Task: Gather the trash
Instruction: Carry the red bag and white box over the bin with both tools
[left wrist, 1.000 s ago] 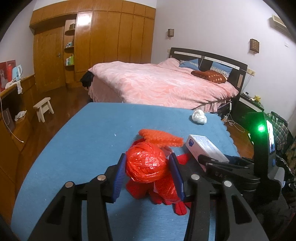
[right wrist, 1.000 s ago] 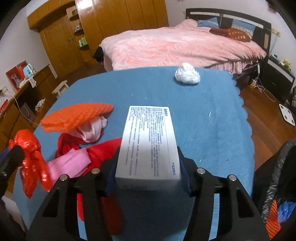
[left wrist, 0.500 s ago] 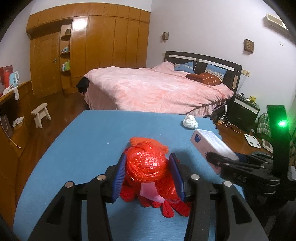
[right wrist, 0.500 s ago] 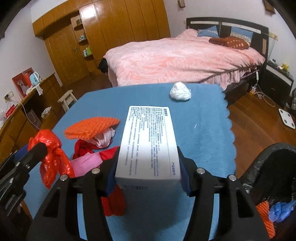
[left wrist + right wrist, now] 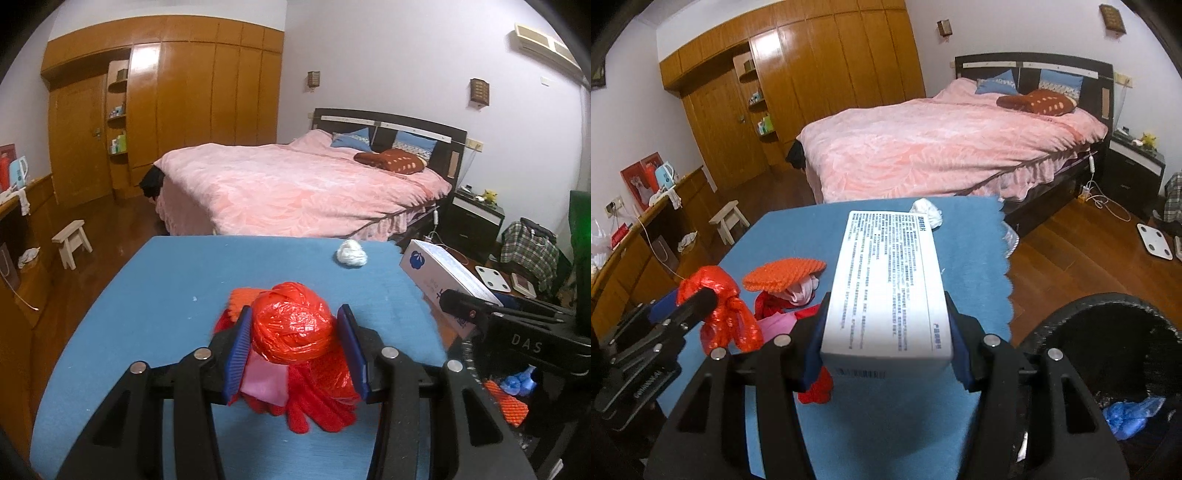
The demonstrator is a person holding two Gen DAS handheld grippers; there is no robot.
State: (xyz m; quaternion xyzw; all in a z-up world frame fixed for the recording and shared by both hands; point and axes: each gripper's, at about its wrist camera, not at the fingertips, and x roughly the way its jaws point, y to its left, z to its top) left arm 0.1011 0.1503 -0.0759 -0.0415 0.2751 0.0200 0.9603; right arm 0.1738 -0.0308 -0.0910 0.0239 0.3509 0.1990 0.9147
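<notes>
My left gripper (image 5: 293,338) is shut on a crumpled red plastic bag (image 5: 291,326), held above the blue table (image 5: 166,280); in the right wrist view the same red plastic bag (image 5: 720,306) hangs at the left. My right gripper (image 5: 886,325) is shut on a white printed box (image 5: 886,284), and that white box (image 5: 443,277) shows at the right in the left wrist view. A black-lined trash bin (image 5: 1115,354) stands low at the right with blue and orange scraps inside. A white crumpled wad (image 5: 351,255) lies near the table's far edge.
Under the held bag sits a pile of red and pink cloth (image 5: 306,402) with an orange foam net (image 5: 785,275). Beyond the table stands a pink bed (image 5: 295,184). A wooden stool (image 5: 72,240), a wardrobe and a floor scale (image 5: 1156,242) are around.
Both grippers have risen with their loads. The right one has moved toward the bin, which now fills the lower right of its view; the table has dropped lower in both views.
</notes>
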